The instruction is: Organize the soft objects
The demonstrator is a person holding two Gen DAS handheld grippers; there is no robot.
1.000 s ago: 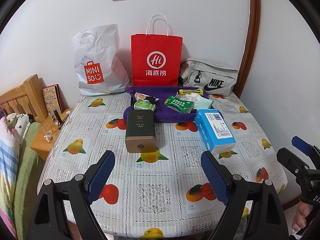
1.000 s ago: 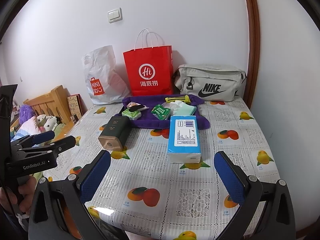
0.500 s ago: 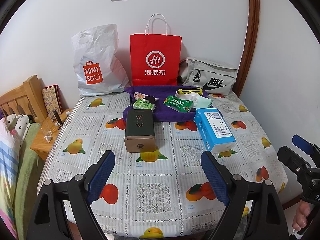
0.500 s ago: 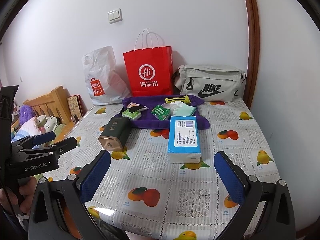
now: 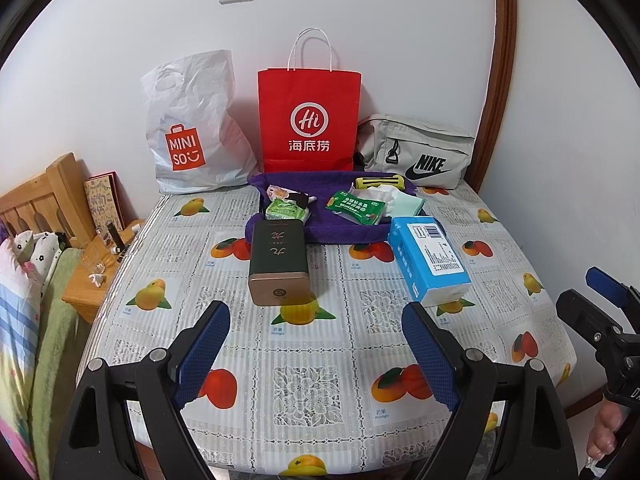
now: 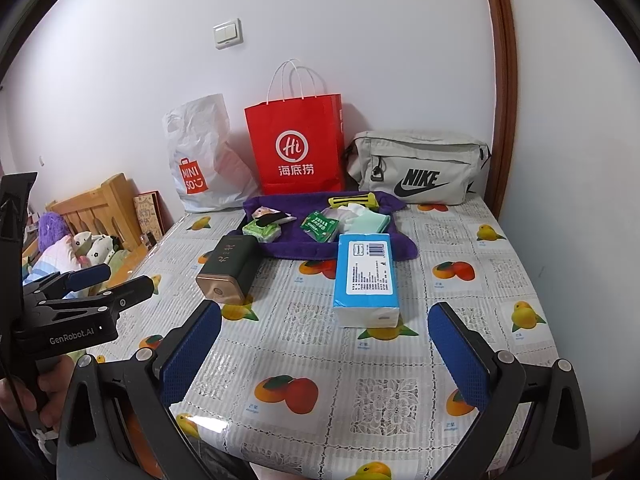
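Note:
A blue tissue pack (image 5: 429, 265) (image 6: 367, 277) lies on the fruit-print table (image 5: 312, 380) right of centre. A dark green tin (image 5: 279, 265) (image 6: 230, 269) lies left of it. Behind both, a purple cloth (image 5: 332, 231) (image 6: 320, 242) holds a green packet (image 5: 356, 207), a small green tissue pack (image 5: 287, 211), white and mint tissues (image 5: 402, 200) and a yellow clip (image 5: 380, 181). My left gripper (image 5: 316, 354) is open and empty over the table's front. My right gripper (image 6: 325, 354) is open and empty, just short of the blue pack.
Against the back wall stand a white Miniso bag (image 5: 192, 128), a red paper bag (image 5: 308, 120) and a grey Nike bag (image 5: 420, 152). A wooden bedside stand (image 5: 94, 276) and a bed (image 5: 24, 320) lie left of the table. The wall is close on the right.

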